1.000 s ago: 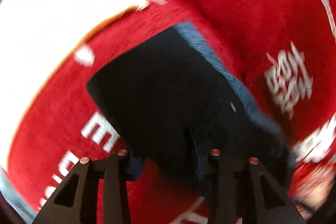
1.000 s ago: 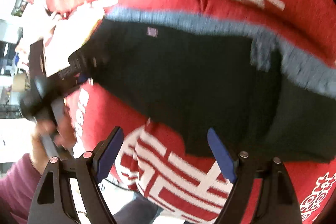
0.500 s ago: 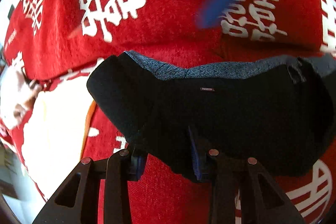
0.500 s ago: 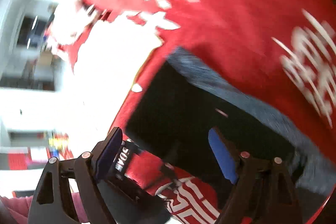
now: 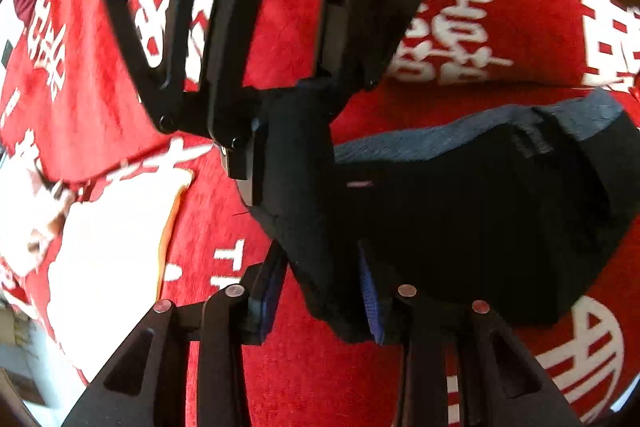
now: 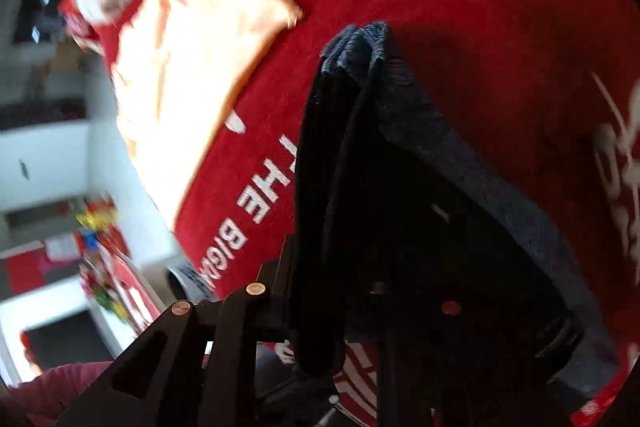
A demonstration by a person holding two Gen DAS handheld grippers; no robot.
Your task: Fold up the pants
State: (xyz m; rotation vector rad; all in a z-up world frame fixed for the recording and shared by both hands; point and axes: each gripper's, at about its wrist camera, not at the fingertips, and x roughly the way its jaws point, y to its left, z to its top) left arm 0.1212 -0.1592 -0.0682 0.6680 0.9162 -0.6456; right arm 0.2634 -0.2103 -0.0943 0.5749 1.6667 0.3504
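The black pants with a grey-blue waistband lie partly folded on the red cloth. My left gripper is shut on a bunched near edge of the pants. My right gripper reaches in from above in the left wrist view and is closed on the pants' left corner. In the right wrist view the pants drape between and over its fingers, and the right finger is hidden by fabric.
The red cloth with white characters covers the surface. A cream-white garment lies to the left, also seen in the right wrist view. A room with shelves shows past the cloth's left edge.
My right gripper has come in over the pants and closed on their left corner; it was open and apart before. My left gripper keeps its hold on the near edge.
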